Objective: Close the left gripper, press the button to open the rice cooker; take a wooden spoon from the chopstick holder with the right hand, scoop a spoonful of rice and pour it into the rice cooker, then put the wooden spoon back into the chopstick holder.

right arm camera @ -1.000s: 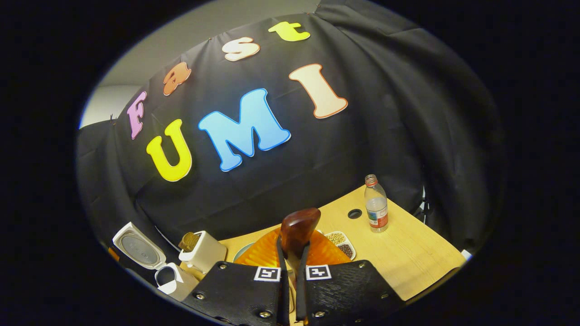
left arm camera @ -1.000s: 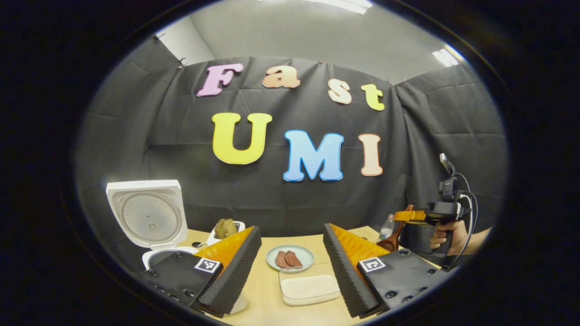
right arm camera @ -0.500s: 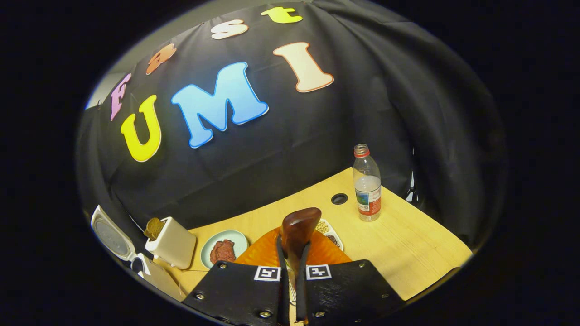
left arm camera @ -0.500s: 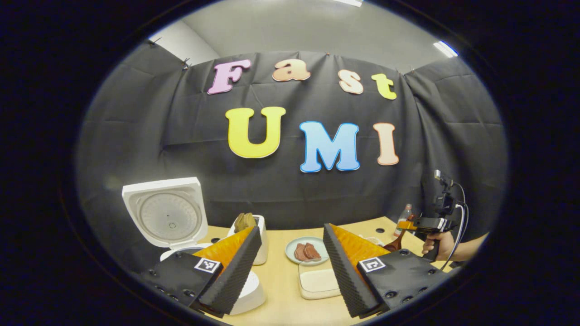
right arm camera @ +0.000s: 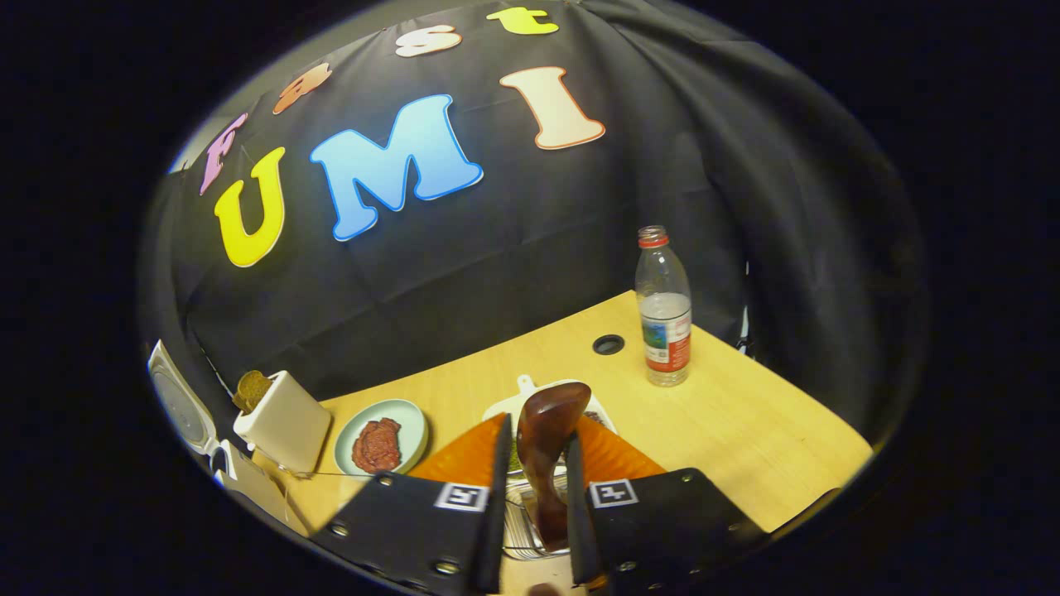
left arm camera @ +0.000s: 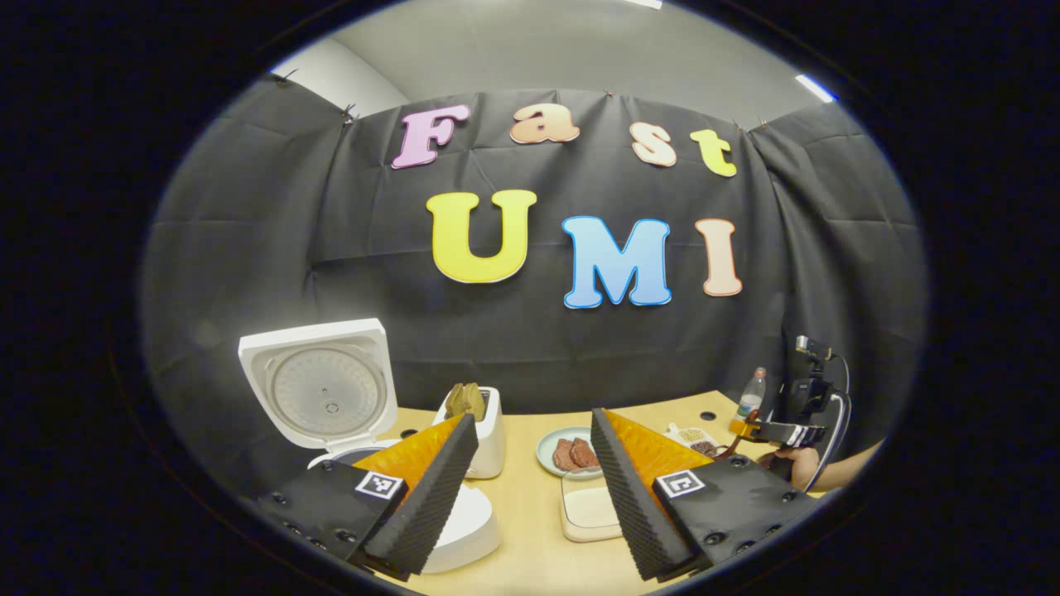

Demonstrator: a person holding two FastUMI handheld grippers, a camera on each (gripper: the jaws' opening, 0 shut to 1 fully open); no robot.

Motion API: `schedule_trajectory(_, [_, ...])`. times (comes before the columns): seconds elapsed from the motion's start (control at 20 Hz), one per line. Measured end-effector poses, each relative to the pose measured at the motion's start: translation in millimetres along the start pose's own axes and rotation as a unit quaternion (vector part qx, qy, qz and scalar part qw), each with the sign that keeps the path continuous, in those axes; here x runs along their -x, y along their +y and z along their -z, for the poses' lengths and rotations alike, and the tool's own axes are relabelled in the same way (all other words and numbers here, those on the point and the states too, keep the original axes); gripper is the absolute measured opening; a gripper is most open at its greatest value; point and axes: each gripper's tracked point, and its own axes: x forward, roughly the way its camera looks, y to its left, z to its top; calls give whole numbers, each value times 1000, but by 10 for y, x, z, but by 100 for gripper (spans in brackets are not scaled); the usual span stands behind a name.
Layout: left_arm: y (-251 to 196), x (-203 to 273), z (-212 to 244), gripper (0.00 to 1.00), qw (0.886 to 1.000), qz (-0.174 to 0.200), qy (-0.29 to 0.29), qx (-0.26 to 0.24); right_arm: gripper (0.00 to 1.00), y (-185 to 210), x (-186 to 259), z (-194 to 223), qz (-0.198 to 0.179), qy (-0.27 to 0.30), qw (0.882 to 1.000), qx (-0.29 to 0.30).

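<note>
1. Left gripper (left arm camera: pixel 530 476) stands with its two fingers wide apart and nothing between them, seen at the bottom of the left gripper view above the table (left arm camera: pixel 530 555).
2. In the same view, the rice cooker (left arm camera: pixel 331 406) is at the left with its white lid standing up open; its body is partly behind the left finger.
3. Just right of the cooker is the white holder (left arm camera: pixel 484 434) with brown utensils in it.
4. Between the fingers I see a plate (left arm camera: pixel 567 451) with red-brown food, and nearer, a white box (left arm camera: pixel 588 513).
5. Far at the right, a hand (left arm camera: pixel 802 468) holds the right gripper (left arm camera: pixel 766 430); a bottle (left arm camera: pixel 749 401) stands behind it.
6. In the right gripper view, the right gripper's own fingers are slightly apart, and the wooden spoon (right arm camera: pixel 546 447) stands between them, bowl up. Whether both fingers press on it I cannot tell.
7. Below the spoon is a clear container (right arm camera: pixel 522 521); what is in it is not clear.
8. Holder, plate and open cooker are at the left of this view, and the bottle is upright at the right.
</note>
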Motion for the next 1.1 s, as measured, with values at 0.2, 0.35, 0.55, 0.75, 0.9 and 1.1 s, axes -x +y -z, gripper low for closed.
schedule_trajectory(0.2, [21, -113, 14, 95, 1000, 2, 1, 16, 97, -306, 424, -262, 46, -27, 998, 39])
schedule_trajectory(0.35, [80, -198, -80, 95, 1000, 3, -11, 19, 96, -233, 844, -567, 32, -59, 994, 84])
schedule_trajectory(0.55, [195, -330, -173, 96, 1000, 2, -19, 8, 96, 135, 1457, -1046, -17, -109, 987, 114])
schedule_trajectory(0.75, [515, -480, -282, 95, 999, -21, -22, 11, 96, 627, 1875, -1318, -83, -141, 978, 132])
schedule_trajectory(0.9, [928, -535, -453, 96, 998, -57, -30, 27, 96, 864, 2080, -1397, -116, -149, 972, 141])
schedule_trajectory(1.1, [1555, -534, -686, 95, 993, -104, -43, 26, 96, 1106, 2127, -1359, -146, -141, 970, 134])
